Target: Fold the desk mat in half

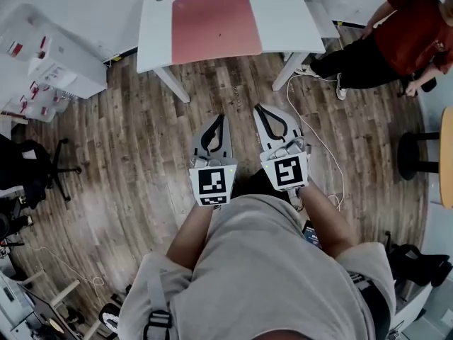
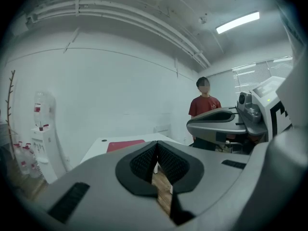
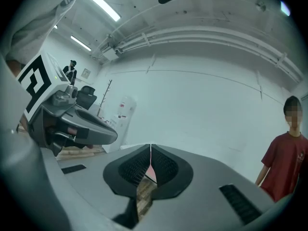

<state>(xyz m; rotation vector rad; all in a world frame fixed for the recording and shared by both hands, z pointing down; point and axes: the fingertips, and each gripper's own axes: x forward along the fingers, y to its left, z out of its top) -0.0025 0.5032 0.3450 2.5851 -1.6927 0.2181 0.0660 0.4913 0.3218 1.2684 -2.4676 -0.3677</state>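
Note:
A pink-red desk mat [image 1: 216, 25] lies flat and unfolded on a white table [image 1: 287, 9] at the far side of the room; it shows as a thin red strip [image 2: 125, 145] in the left gripper view. My left gripper [image 1: 221, 117] and right gripper [image 1: 257, 108] are held side by side over the wooden floor, well short of the table. Both are shut with their tips together and nothing between them. In the right gripper view the shut jaws [image 3: 150, 147] point toward the white wall.
A person in a red shirt [image 1: 410, 30] stands right of the table. A white shelf unit [image 1: 53, 66] with small items is at the left. A black office chair [image 1: 35, 168] stands left, a black stool [image 1: 417, 158] right. A white cable [image 1: 318, 137] runs across the floor.

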